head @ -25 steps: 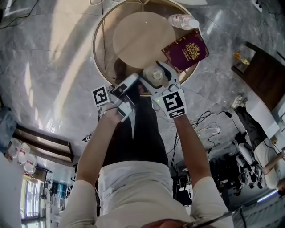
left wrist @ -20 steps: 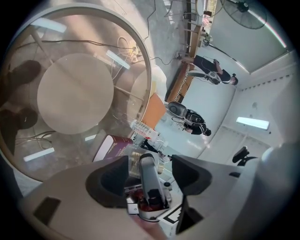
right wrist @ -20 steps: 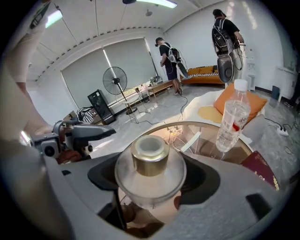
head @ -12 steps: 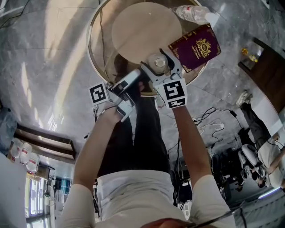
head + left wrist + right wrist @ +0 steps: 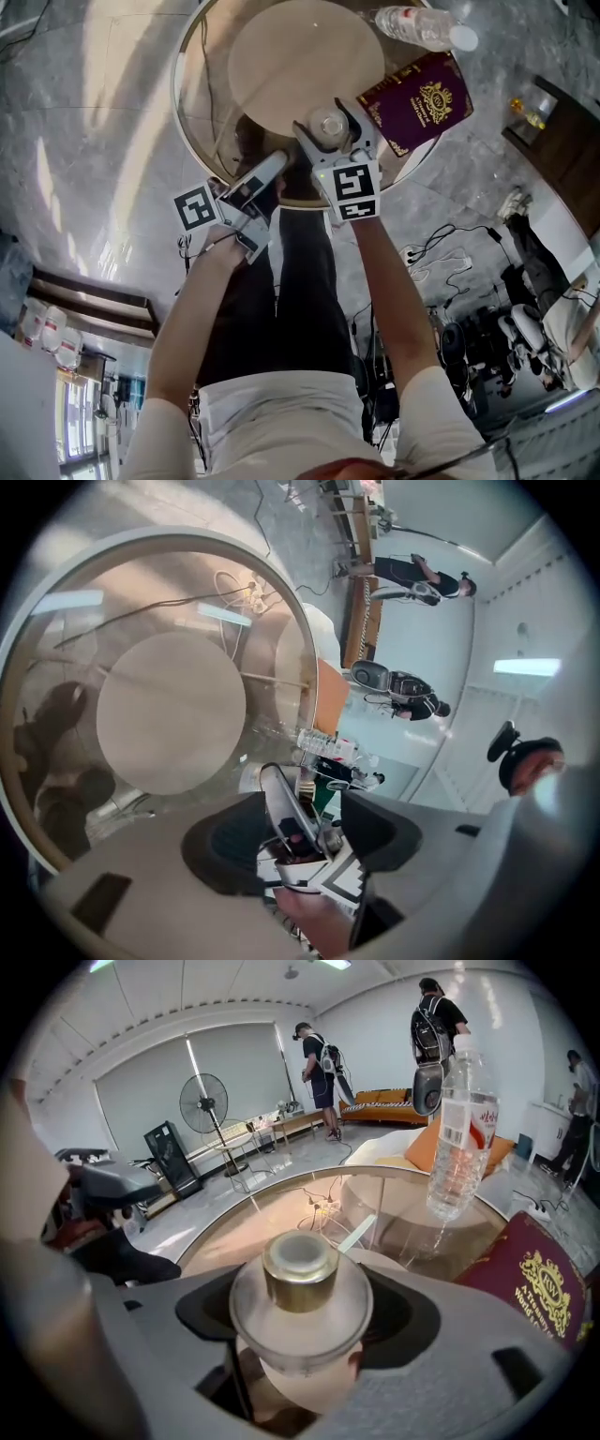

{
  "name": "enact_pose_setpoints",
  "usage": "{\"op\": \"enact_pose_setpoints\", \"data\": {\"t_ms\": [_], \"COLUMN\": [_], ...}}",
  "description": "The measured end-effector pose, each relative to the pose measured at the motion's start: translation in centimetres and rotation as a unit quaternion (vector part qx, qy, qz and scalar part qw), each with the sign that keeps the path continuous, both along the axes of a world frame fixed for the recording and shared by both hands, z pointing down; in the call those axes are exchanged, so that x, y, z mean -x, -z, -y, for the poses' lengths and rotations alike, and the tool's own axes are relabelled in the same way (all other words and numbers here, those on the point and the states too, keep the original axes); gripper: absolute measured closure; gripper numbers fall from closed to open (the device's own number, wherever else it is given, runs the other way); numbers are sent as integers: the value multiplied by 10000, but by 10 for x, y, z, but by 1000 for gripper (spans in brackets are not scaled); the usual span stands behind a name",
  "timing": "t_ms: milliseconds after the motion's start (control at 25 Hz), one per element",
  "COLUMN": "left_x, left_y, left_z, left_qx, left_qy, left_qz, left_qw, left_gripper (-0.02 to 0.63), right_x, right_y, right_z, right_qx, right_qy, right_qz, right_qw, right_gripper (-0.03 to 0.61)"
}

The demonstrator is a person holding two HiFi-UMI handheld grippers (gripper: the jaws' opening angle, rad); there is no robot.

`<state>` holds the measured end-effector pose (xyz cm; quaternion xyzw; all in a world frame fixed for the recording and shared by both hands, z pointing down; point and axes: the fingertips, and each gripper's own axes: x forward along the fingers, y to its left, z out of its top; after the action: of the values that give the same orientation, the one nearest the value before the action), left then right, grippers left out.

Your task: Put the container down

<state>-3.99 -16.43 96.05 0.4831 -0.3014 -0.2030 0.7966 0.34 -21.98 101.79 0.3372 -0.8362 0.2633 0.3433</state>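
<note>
Right gripper (image 5: 330,127) clamps gold-capped container (image 5: 300,1274) above round glass table (image 5: 202,84) — left gripper (image 5: 300,833) jaws apart, empty. Grey marble floor (image 5: 84,159); people standing across room.

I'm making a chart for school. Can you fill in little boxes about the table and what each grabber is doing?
table: round glass table
right gripper: shut on the container
container: clear, round, gold cap, upright
left gripper: open, holding nothing
also on table: water bottle standing, maroon book lying flat beside it
container set down yet: cannot tell
</note>
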Motion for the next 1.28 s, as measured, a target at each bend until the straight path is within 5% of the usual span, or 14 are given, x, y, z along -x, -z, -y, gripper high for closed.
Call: {"op": "enact_pose_setpoints", "data": {"t_ms": [600,1280], "left_x": [0,9], "left_y": [-17,-25], "left_z": [-11,-22], "left_qx": [-16,-24], "left_qy": [-315,-274], "left_qz": [210,310], "left_qw": [9993,9991], "left_gripper": [491,512], "right_x": [3,-3], "right_y": [-16,-19], "right_z": [10,-8], "right_qx": [-398,-797], "right_qy": [-184,-44], "right_qz": [-129,-344], "right_qw": [9990,9962], "right_gripper": [242,241]}}
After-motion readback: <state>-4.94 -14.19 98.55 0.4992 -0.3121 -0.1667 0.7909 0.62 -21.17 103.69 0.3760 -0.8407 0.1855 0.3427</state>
